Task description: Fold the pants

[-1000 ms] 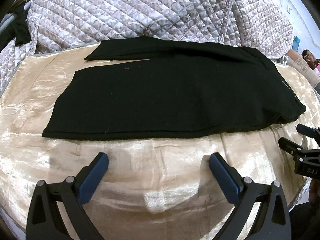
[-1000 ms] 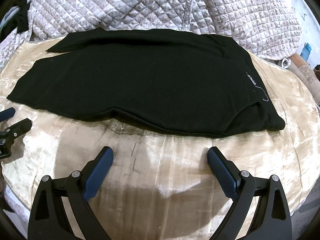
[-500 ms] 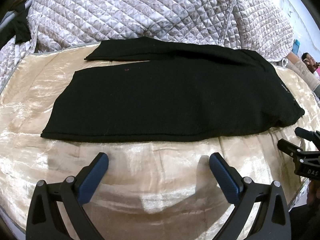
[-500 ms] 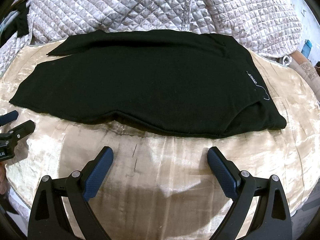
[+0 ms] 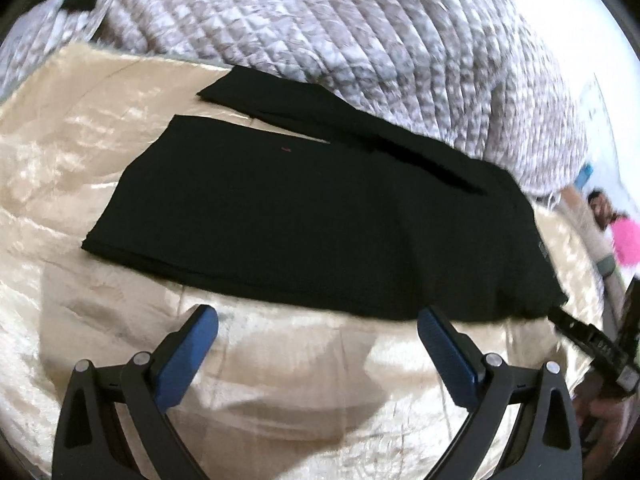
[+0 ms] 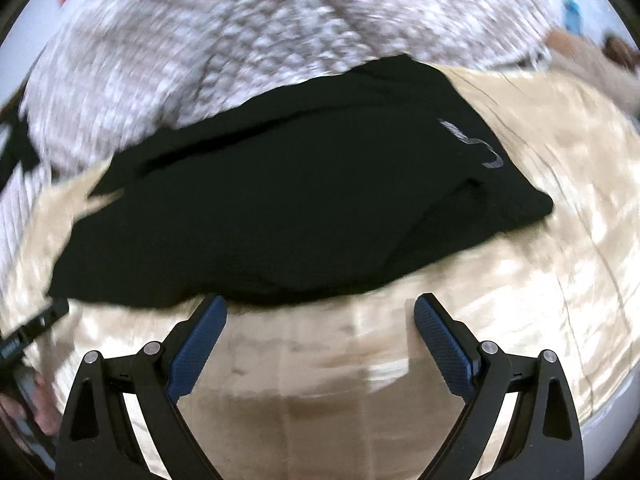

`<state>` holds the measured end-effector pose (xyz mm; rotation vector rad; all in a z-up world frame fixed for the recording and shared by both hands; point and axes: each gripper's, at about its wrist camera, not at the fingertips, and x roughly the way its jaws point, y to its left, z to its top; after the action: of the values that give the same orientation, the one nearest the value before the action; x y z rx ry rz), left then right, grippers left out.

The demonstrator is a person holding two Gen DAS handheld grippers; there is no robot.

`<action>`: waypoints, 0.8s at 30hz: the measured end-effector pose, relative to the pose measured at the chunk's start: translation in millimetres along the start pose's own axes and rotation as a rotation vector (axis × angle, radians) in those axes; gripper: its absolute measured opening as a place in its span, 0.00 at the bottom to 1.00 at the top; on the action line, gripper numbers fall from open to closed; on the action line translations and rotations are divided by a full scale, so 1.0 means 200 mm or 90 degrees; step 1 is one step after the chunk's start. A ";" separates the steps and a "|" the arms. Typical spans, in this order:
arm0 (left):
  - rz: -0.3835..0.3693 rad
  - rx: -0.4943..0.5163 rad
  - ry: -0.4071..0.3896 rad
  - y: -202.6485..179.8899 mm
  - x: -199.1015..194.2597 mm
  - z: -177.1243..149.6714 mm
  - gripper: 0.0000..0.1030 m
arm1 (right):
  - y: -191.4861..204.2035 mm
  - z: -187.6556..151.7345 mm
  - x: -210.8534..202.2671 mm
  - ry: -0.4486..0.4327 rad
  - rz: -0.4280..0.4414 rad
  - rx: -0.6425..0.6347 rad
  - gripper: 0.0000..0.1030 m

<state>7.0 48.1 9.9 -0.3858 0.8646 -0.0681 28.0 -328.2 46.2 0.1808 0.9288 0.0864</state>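
Left wrist view: my left tongs (image 5: 318,326) stand spread wide, blue-padded fingers (image 5: 188,354) apart with nothing between them, poised over the shiny cream satin bedcover (image 5: 280,376). Just beyond the fingertips lies the pair of black fabric pants (image 5: 304,220), flat on the satin, its near edge close to both pads but not touching either. One leg peels away at the far side, a narrow strip of cover showing between the two legs. My other tool's black tip (image 5: 580,330) pokes in at the right edge, right by the waist corner.

In the right wrist view, which is blurred, my right tongs (image 6: 320,316) are likewise released, holding nothing. The left pad (image 6: 198,350) sits at the pants' (image 6: 288,200) near hem; the right one is over bare satin (image 6: 360,360). A grey marking (image 6: 476,146) shows near the waist. A quilted grey-white blanket (image 6: 240,36) is heaped behind.
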 end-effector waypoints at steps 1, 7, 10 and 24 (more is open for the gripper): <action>-0.005 -0.008 -0.003 0.01 0.00 0.00 0.98 | -0.08 0.02 0.00 -0.003 0.015 0.049 0.91; -0.018 -0.045 -0.023 0.06 0.04 0.06 0.97 | -0.25 0.11 0.03 -0.011 0.079 0.179 0.79; -0.013 -0.063 -0.031 0.09 0.06 0.09 0.93 | -0.29 0.17 0.08 -0.016 0.101 0.219 0.78; 0.077 -0.114 -0.053 0.22 0.10 0.18 0.17 | -0.46 0.24 0.15 -0.059 0.095 0.321 0.14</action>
<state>43.5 95.7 0.2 -0.4994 0.8122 0.1364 83.9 -420.3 32.8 0.7161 0.8291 -0.0198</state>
